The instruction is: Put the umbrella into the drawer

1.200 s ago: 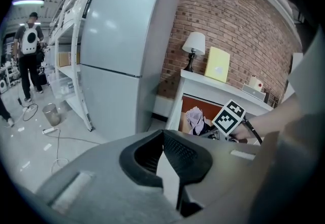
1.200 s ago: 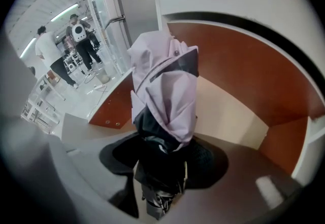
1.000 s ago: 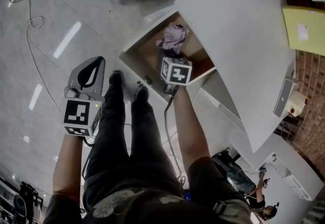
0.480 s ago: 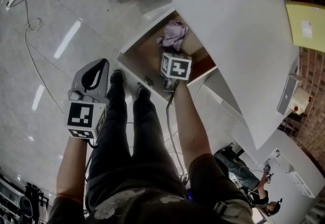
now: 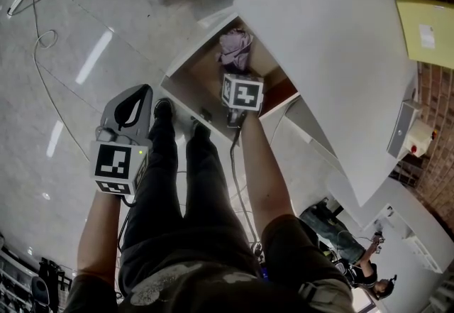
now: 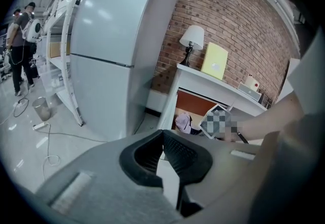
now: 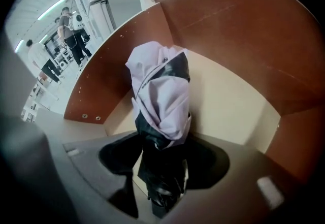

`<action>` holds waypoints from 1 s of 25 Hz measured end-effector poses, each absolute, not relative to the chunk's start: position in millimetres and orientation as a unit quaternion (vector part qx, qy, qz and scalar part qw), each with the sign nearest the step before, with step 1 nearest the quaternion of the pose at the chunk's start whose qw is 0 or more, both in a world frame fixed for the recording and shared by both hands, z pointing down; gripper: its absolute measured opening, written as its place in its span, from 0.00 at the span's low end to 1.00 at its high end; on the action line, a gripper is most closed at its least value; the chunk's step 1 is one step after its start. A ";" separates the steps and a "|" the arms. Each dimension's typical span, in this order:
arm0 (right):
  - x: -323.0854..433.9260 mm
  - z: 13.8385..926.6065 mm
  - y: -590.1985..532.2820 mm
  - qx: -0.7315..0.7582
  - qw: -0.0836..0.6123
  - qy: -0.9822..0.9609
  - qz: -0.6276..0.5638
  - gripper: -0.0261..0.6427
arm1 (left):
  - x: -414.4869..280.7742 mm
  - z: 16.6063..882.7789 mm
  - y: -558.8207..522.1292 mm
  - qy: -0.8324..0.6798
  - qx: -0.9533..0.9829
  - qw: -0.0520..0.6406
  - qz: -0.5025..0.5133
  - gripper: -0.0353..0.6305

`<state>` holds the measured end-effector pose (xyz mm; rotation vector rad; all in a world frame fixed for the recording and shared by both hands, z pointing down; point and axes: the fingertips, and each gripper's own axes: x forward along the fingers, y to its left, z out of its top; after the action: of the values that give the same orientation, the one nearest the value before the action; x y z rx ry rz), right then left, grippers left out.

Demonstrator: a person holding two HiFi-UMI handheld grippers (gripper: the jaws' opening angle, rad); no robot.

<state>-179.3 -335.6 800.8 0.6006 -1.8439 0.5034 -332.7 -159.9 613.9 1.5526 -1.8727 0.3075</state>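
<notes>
The folded umbrella (image 5: 236,47), lilac with black parts, lies inside the open brown-walled drawer (image 5: 186,63). In the right gripper view the umbrella (image 7: 160,101) lies along the drawer's pale floor. Its black end sits between the jaws of my right gripper (image 7: 162,187), which are opening, and a pale gap shows beside the left finger. In the head view only that gripper's marker cube (image 5: 242,93) shows, over the drawer. My left gripper (image 5: 133,95) hangs over the floor left of the drawer. Its tips (image 6: 162,134) meet, with nothing held.
A white tabletop (image 5: 333,42) overhangs the drawer, with a yellow folder (image 5: 425,31) on it. My legs (image 5: 184,184) stand at the drawer's front. A cable (image 5: 42,35) loops across the floor. A white fridge (image 6: 117,40), a lamp (image 6: 192,40) and a distant person (image 6: 20,30) show.
</notes>
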 end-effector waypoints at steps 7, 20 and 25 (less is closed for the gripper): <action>-181.9 789.3 -338.4 0.271 0.510 -0.782 0.235 0.51 | -333.3 606.8 -157.8 -0.714 0.604 0.331 0.127 0.07; -186.7 700.4 -305.6 0.252 0.445 -0.819 0.260 0.51 | -349.1 564.3 -163.2 -0.717 0.618 0.297 0.123 0.07; -191.0 639.1 -294.4 0.236 0.412 -0.842 0.255 0.51 | -338.7 533.0 -165.3 -0.710 0.632 0.288 0.113 0.07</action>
<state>-191.0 -294.4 639.1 0.5943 -2.1189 0.6406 -338.7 -165.3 533.0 1.6889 -1.8968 0.3030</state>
